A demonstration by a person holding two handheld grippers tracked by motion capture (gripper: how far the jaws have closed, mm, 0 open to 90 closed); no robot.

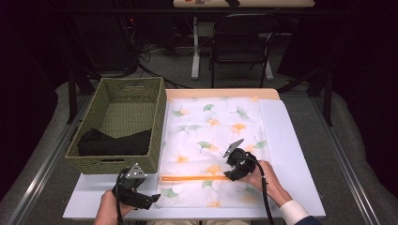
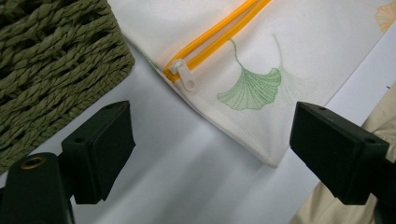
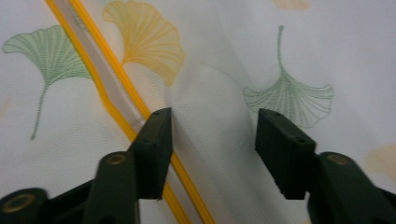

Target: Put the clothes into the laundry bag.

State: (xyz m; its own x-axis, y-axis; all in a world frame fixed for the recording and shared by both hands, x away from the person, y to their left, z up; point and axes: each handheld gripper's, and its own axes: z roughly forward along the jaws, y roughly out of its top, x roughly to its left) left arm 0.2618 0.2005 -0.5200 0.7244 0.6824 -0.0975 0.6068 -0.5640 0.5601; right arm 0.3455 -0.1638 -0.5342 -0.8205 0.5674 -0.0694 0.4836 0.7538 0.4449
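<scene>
A white mesh bag (image 1: 211, 136) printed with green and orange ginkgo leaves lies flat on the table. Its orange zipper (image 1: 195, 177) runs across the near end, with the white pull (image 2: 186, 77) at the bag's left corner. My right gripper (image 1: 230, 173) points down onto the bag at the zipper's right end. In the right gripper view its jaws (image 3: 215, 121) stand apart, with a ridge of puckered mesh between them and the left jaw on the zipper tape (image 3: 116, 112). My left gripper (image 1: 151, 199) hovers open over bare table just short of that corner (image 2: 212, 126), holding nothing.
A green woven basket (image 1: 162, 122) stands left of the bag, touching its edge, with a black folded cloth (image 1: 115, 142) inside. The white table top (image 1: 291, 154) shows to the right of the bag. A black chair (image 1: 239, 42) stands beyond the table.
</scene>
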